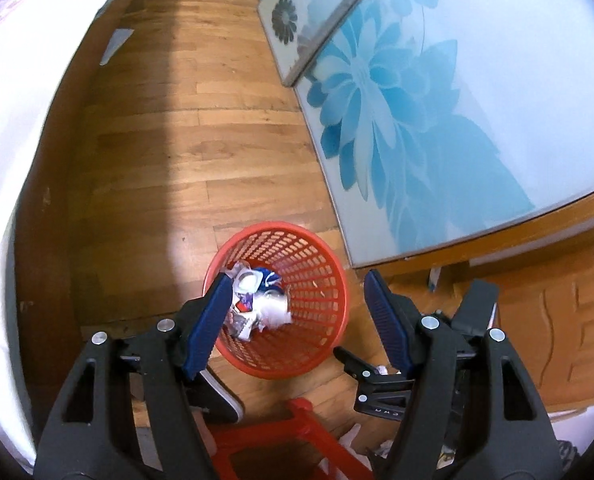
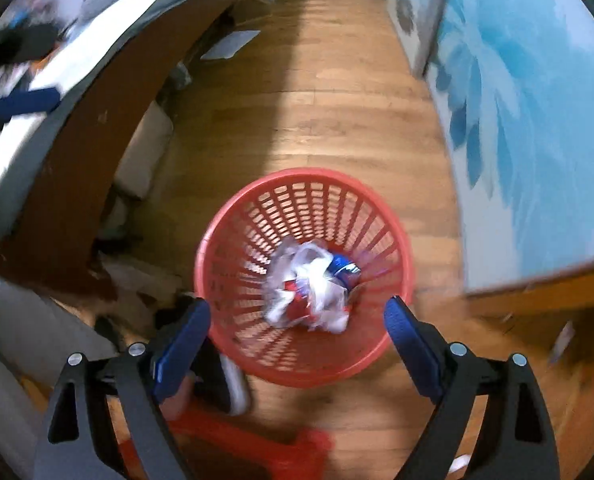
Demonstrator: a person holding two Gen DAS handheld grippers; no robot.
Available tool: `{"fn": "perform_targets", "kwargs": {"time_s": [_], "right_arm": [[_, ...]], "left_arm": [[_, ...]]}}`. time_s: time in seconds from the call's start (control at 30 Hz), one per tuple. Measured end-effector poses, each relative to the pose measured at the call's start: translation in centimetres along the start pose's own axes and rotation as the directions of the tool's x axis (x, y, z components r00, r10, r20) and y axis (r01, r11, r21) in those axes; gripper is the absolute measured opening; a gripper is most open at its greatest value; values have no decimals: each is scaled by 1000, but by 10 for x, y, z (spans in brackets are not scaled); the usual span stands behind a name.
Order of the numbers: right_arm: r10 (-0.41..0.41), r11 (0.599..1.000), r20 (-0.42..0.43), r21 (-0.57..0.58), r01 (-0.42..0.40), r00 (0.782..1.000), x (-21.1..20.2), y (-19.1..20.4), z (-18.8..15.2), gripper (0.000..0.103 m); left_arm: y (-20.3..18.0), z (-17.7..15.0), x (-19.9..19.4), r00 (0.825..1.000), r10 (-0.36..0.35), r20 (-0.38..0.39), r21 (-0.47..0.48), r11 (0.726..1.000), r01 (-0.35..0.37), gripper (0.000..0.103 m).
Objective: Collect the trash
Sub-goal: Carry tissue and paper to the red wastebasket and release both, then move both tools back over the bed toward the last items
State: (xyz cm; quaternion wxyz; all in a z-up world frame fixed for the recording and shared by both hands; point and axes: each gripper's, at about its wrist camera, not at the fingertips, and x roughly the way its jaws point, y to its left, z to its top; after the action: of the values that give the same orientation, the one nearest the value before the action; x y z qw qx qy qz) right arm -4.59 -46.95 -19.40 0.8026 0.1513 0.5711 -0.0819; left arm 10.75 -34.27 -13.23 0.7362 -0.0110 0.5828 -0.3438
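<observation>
A red mesh waste basket [image 1: 317,276] stands on the wooden floor, and I look down into it from above. Crumpled white paper and wrappers [image 1: 267,306] lie at its bottom. My left gripper [image 1: 297,280] hangs open over the basket, its blue pads wide apart with nothing between them. In the right wrist view the same basket [image 2: 297,178] holds the white trash [image 2: 313,296] and a blue can [image 2: 343,267]. My right gripper [image 2: 297,306] is also open above the near rim, holding nothing.
Sliding doors with a blue flower pattern [image 1: 417,100] run along the right. A bed with white sheet [image 1: 13,120] borders the left. A red stool [image 1: 281,440] and a dark shoe [image 1: 217,394] sit just below the basket. A wooden cabinet [image 1: 557,320] stands at right.
</observation>
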Motion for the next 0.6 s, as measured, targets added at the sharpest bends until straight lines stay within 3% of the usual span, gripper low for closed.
{"fn": "perform_targets", "kwargs": {"time_s": [0.17,0.27,0.4,0.47,0.5,0.57,0.6], "right_arm": [[63,998,35,15,-63,997,-11,11,9,86],[89,996,78,-24,-88,993,-22,33,27,83],[158,982,134,-123,-142,978,-40,86,70,81],[195,970,150,-173,-168,969,-48,115,92,80],[225,958,164,-217,-187,961,-53,141,110,79],[270,936,177,-277,-216,946,-58,182,139,76],[293,922,181,-313,-227,939,-59,205,156,74]], "left_arm": [[7,5,-40,992,23,123,7,1000,-24,68],[24,14,-92,967,50,250,3,999,-52,68],[69,18,-170,898,163,408,-12,985,-173,71],[102,13,-207,854,228,468,-58,972,-228,75],[129,7,-229,821,265,506,-101,963,-249,76],[173,-4,-255,785,315,533,-185,949,-256,77],[197,-8,-264,782,341,522,-238,938,-251,77]]}}
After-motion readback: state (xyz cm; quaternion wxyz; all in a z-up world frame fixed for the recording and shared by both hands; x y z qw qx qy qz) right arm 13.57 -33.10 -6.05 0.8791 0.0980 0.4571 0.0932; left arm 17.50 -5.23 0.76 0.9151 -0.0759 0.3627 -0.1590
